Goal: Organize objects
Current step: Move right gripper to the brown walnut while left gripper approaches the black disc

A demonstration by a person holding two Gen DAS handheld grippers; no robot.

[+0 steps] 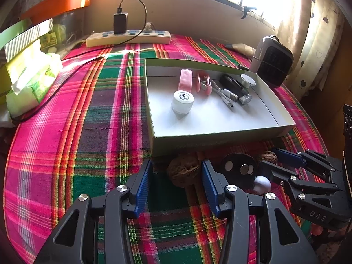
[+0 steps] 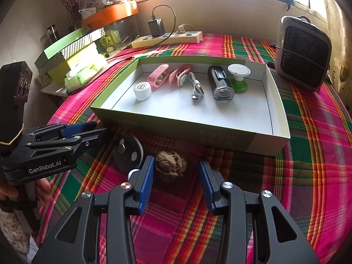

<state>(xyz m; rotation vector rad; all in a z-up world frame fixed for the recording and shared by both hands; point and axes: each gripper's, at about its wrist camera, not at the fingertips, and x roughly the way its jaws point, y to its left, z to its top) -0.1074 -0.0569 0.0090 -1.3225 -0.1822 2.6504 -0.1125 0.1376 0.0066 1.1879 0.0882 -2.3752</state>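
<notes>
In front of the shallow green-sided cardboard tray (image 1: 222, 139), the left gripper (image 1: 177, 171) gapes around a wrinkled brown walnut (image 1: 183, 172). The right gripper (image 2: 176, 171) stands parted beside a second brown walnut (image 2: 171, 169).

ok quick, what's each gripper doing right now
Left gripper: open, empty, a walnut between its fingers.
Right gripper: open, empty, another walnut between its fingers.

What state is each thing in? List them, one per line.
Left gripper: open, around a walnut.
Right gripper: open, second walnut between its fingers.
Box: lidless, partly filled.
White bottle: capped, upright.
Charger: plugged into the power strip.
</notes>
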